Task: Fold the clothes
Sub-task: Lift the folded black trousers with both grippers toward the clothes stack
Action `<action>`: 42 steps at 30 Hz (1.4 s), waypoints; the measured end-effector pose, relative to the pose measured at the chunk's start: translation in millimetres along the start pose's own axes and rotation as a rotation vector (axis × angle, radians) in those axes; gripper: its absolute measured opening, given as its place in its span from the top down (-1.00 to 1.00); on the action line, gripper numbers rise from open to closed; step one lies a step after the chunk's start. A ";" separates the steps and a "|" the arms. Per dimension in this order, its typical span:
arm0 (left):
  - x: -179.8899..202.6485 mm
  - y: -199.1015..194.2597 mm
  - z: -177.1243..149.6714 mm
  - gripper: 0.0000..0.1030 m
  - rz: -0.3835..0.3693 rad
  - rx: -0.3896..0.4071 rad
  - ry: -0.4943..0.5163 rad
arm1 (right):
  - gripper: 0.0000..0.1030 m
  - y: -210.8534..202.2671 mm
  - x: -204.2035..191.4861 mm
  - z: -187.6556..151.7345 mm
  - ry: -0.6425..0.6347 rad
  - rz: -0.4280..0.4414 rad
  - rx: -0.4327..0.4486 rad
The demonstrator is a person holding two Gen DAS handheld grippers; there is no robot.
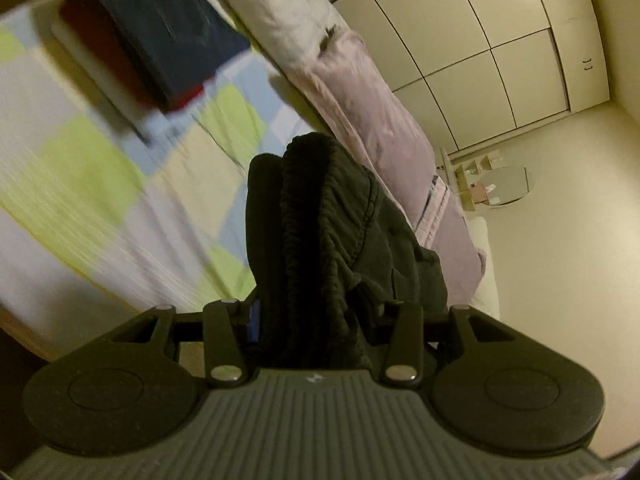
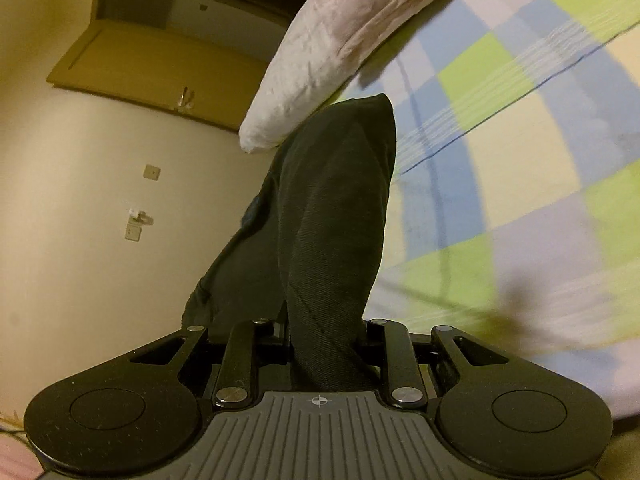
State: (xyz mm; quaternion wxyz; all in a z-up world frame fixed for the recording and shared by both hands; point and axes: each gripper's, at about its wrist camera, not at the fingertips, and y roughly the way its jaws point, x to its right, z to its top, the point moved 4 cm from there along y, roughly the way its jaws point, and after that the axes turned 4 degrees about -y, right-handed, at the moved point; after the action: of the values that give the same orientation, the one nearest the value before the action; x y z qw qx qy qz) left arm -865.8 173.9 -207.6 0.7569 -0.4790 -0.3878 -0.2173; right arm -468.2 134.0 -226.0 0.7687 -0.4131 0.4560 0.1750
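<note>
The black garment (image 1: 332, 232) was off the bed (image 1: 80, 168), held between your two claws. Its gathered waistband end sat in your left claw (image 1: 320, 312); a smoother end, probably a leg or hem, sat in your right claw (image 2: 328, 332). Both claws were clamped on the cloth, jaws partly closed with fabric bunched between them; the fingertips were covered, so the exact bite could not be confirmed.

The long axis of the garment ran from one claw to the other, as you held opposite ends. In each view the cloth stood forward and upward from the jaws, then drooped. Neither hand was nearer; each already had its end.

The checked bed cover lay below and beyond both claws: to the left in the left view, to the right in the right view. A pale quilt (image 1: 360, 92) ran along the far side. A folded stack (image 1: 160, 32) of dark blue and red items rested at the far left of the bed, well apart from the garment.

Judgement: the next move depends on lowering the garment flat onto the open cover, short of the quilt and clear of the stack.
</note>
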 end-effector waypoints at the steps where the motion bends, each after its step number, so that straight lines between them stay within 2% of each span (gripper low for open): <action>1: -3.0 -8.5 8.8 0.24 0.000 0.005 -0.001 | 0.56 9.0 -10.9 -3.5 0.004 -0.002 -0.003; 5: -9.1 -31.8 36.1 0.24 -0.016 0.049 -0.013 | 0.56 31.6 -49.0 -0.8 -0.013 -0.006 -0.019; 13: -15.5 -52.6 82.7 0.24 -0.027 0.175 -0.053 | 0.56 84.0 -95.1 40.6 -0.110 0.033 -0.052; 17: -14.0 -58.1 125.2 0.24 -0.034 0.191 -0.048 | 0.55 110.0 -115.6 57.7 -0.133 0.038 -0.058; 21: -5.3 -61.8 190.0 0.24 -0.061 0.205 0.006 | 0.55 136.0 -149.3 80.8 -0.145 0.048 -0.020; 29: 10.4 -64.0 328.3 0.24 -0.142 0.180 0.126 | 0.55 205.8 -215.2 140.0 -0.122 0.077 0.141; 32: 5.5 -61.2 370.0 0.24 -0.134 0.155 0.154 | 0.55 235.9 -230.7 149.0 -0.107 0.073 0.186; 36: -16.1 -54.1 403.9 0.24 -0.108 0.125 0.166 | 0.55 277.3 -238.9 157.5 -0.070 0.059 0.212; 42: -78.5 -28.8 431.4 0.23 -0.075 0.104 0.120 | 0.55 341.3 -222.2 153.4 -0.041 0.027 0.178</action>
State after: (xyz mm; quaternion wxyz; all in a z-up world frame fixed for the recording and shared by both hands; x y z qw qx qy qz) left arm -1096.8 543.2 -150.3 0.7940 -0.4104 -0.3700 -0.2534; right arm -719.5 483.7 -163.1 0.8090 -0.3334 0.4594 0.1528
